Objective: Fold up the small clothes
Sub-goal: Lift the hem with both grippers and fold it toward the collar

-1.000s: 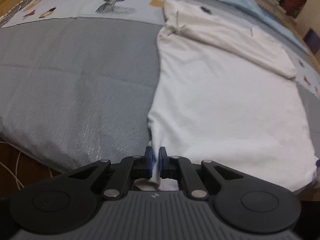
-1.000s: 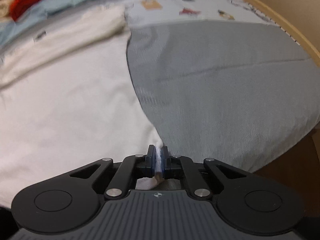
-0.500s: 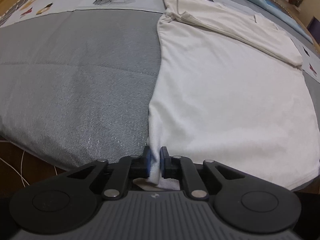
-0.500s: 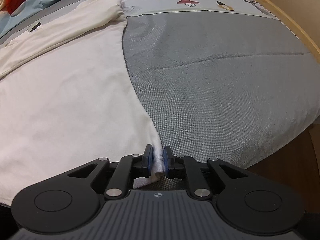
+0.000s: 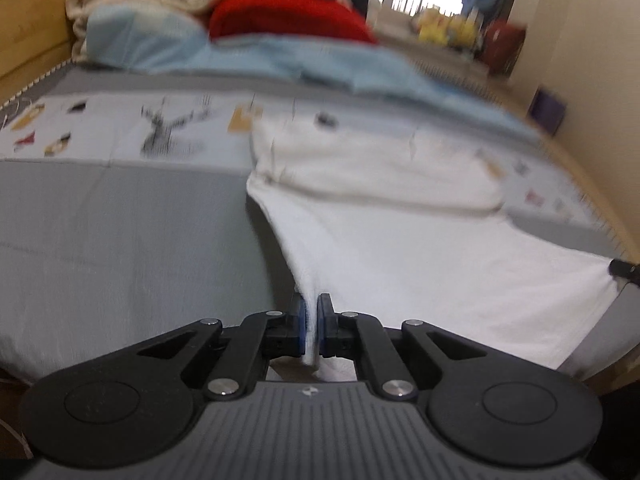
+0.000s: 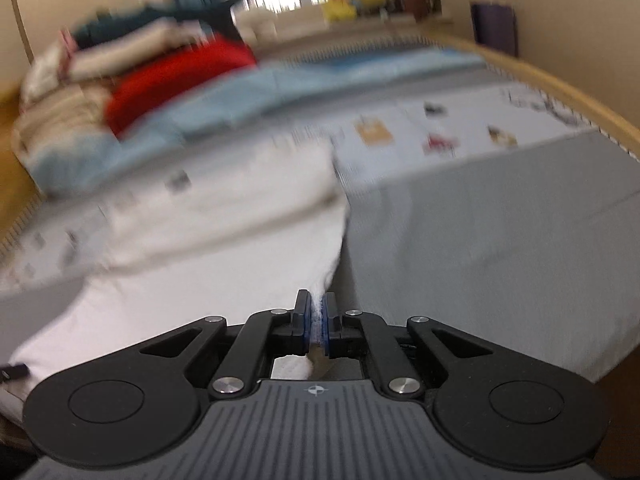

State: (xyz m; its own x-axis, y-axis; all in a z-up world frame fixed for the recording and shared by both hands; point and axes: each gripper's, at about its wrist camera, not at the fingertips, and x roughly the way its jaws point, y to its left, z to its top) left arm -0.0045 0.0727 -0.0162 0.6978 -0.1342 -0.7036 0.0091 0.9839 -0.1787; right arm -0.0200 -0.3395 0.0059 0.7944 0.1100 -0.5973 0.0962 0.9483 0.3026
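Biggest worry here: losing a corner mid-fold. Only a thin bit of hem pinched in each tool, so a quick tug or uneven pull could slip the fabric out, and then half the white t-shirt (image 5: 420,264) flops back crooked. Also easy to drag the far, already folded-over sleeve part out of shape if the near edge gets pulled toward the bed's edge instead of carried up and over. Might also end up skewed if 1 side travels further than the other. Both views pretty blurry, so fine detail is hard to call

Left tool (image 5: 311,326): pads nearly together, clamped on the near left corner of the shirt hem, white cloth squeezed between the blue pads and poking out below. Right tool (image 6: 316,322): same deal, closing tight on the near right corner, cloth visibly between the pads

Shirt itself spread on the grey bed cover (image 5: 120,248), near edge lifted off it by the 2 pinches, far end lying by the printed panel (image 5: 120,128). Red and blue bedding piled well beyond
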